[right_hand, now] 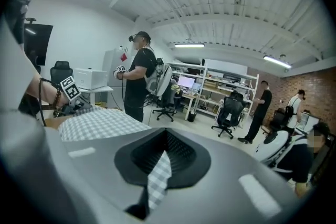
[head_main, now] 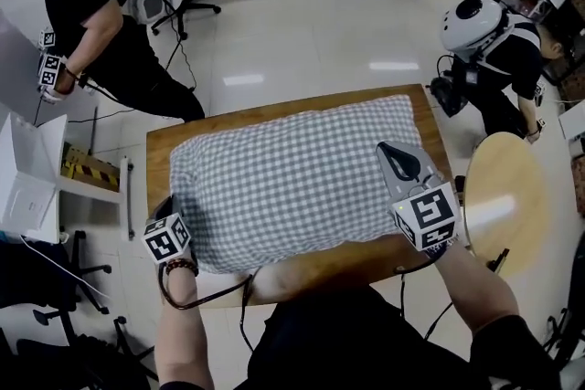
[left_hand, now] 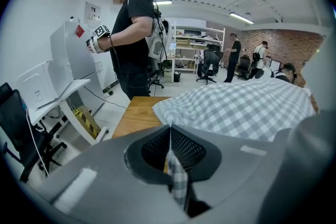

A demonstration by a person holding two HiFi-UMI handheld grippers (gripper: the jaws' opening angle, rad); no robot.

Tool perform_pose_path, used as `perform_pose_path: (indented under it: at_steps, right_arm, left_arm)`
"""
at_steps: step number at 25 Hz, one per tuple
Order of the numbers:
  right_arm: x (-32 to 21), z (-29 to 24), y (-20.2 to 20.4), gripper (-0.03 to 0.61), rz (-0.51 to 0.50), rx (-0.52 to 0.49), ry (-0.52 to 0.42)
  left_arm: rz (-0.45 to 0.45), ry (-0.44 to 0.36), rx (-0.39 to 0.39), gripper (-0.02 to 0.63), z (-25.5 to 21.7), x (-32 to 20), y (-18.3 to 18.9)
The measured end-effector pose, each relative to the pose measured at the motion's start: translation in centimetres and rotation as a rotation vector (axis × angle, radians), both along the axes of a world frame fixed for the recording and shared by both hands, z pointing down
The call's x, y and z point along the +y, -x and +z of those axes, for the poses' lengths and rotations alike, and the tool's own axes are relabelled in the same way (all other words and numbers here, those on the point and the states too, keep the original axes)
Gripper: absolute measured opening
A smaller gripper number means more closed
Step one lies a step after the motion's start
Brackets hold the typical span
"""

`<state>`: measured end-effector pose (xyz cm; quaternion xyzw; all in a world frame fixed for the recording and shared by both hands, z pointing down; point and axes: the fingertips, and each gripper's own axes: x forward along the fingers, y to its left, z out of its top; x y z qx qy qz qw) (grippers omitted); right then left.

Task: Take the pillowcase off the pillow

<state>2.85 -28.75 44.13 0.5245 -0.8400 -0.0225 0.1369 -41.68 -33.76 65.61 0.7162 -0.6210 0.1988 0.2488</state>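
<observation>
A pillow in a grey-and-white checked pillowcase lies across a wooden table. My left gripper sits at the pillow's near left corner, and in the left gripper view its jaws are shut on a strip of the checked fabric. My right gripper rests over the pillow's right end. In the right gripper view it is also shut on a fold of checked fabric, with the rest of the pillow stretching away to the left.
A round wooden table stands close at the right. One person stands beyond the table's far left corner, and another in a white helmet crouches at the far right. White equipment and cables sit at the left.
</observation>
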Motion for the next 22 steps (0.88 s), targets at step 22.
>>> perform_pose_path:
  at_steps: [22]
  right_arm:
    - [-2.6,7.7,-17.6,0.003,0.196,0.029,0.234]
  left_arm:
    - [-0.076,0.028,-0.076,0.006,-3.2,-1.4,-1.8]
